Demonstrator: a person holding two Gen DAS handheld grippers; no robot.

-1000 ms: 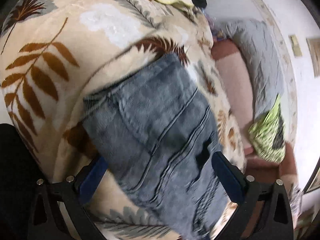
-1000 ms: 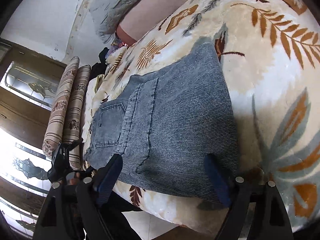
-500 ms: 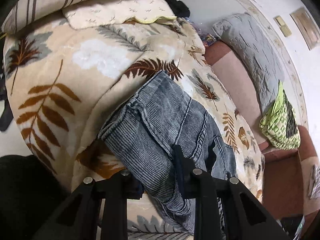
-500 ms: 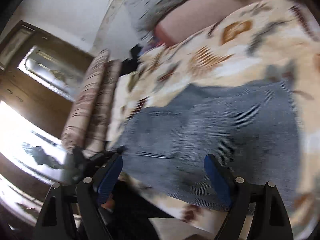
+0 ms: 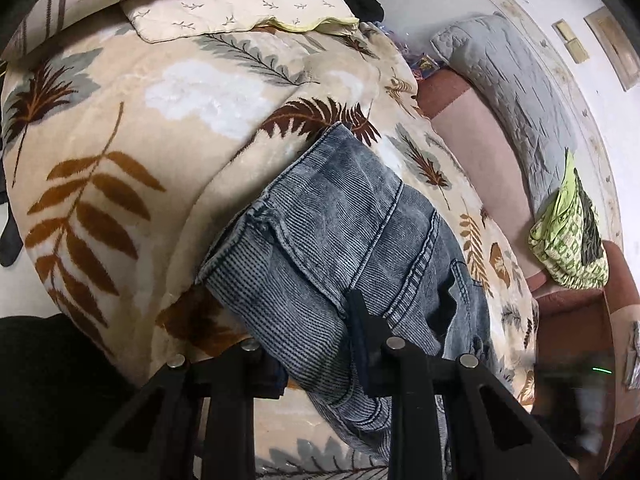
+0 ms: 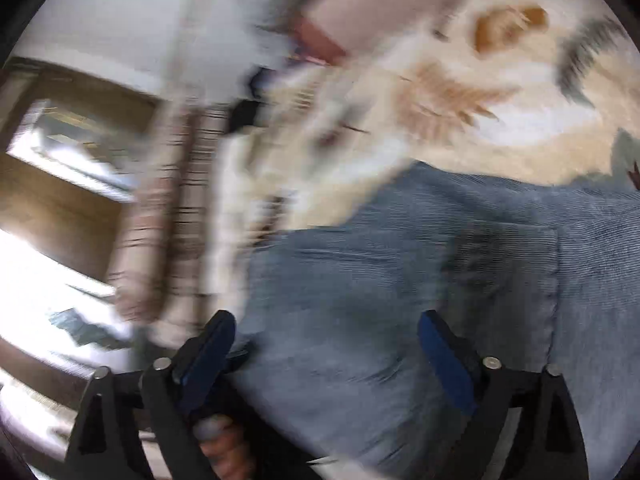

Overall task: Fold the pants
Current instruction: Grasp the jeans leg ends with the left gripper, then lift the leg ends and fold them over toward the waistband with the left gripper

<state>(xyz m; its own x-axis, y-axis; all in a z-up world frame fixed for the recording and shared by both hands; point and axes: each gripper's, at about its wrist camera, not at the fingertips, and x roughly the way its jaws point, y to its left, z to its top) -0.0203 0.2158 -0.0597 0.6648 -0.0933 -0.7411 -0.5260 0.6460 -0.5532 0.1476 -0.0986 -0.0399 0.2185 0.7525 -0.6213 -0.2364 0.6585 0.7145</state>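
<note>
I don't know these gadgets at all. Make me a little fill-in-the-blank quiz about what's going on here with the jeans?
1. The left gripper is ____ on a bunched fold of the jeans.
2. The right gripper has its fingers ____ above the denim.
3. The jeans lie on a blanket printed with ____.

Missing words: shut; open; leaves

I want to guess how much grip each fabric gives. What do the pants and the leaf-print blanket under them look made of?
The pants look like washed grey-blue denim: fine ribbed weave, faded patches, raised double-stitched seams; stretch content cannot be told. The left gripper is shut on a bunched fold of them. The blanket looks like plush fleece, probably synthetic: soft matte pile with fuzzy print edges and rounded folds.
</note>
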